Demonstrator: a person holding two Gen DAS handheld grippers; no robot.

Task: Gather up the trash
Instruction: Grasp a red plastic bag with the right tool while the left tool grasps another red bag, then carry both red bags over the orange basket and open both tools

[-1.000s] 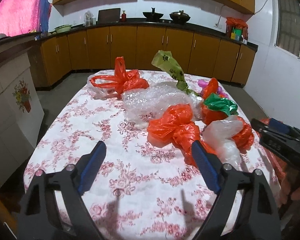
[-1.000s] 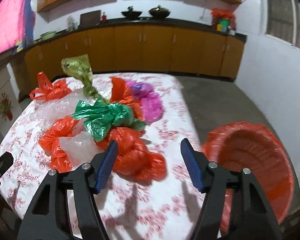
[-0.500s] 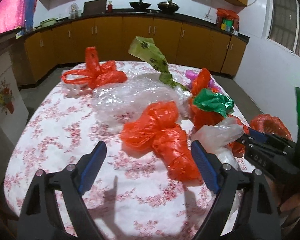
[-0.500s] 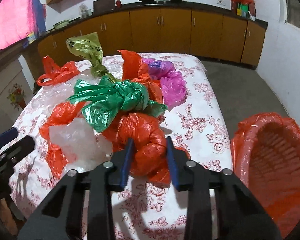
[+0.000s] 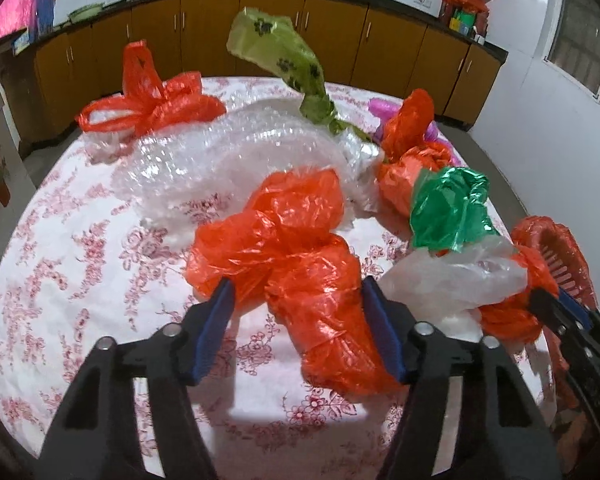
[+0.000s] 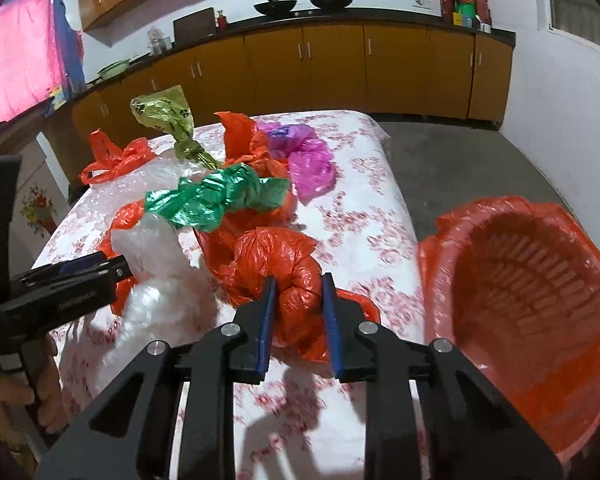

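The right gripper (image 6: pixel 298 322) has its jaws pinched narrow on a knotted orange bag (image 6: pixel 296 276) at lower centre of its own view — the blue pads press into the plastic on both sides. What the coming move turns on sits just to the right of that grip: the orange basket (image 6: pixel 540 280), lined with red plastic, fills the right side of the frame beyond the edge of the worktop (image 6: pixel 372 216), its mouth open toward the camera. So the held bag has only to travel rightward off the edge, and the right hand is plainly the nearer one.

In the left wrist view, the left gripper (image 5: pixel 296 328) straddles a second orange bag (image 5: pixel 284 248) at lower centre; its long axis runs from upper left down to lower right between the jaws. These are half-wide, and I judge the pads close alongside the plastic rather than squeezing it. The basket (image 5: pixel 552 240) shows only as a sliver at the right edge.

Compared with a second ago, both pairs of jaws have just been closing — the right from well apart around nothing to clamped on its bag, the left from wide to half-wide with its bag now between them. The left view has also drawn much nearer the pile.
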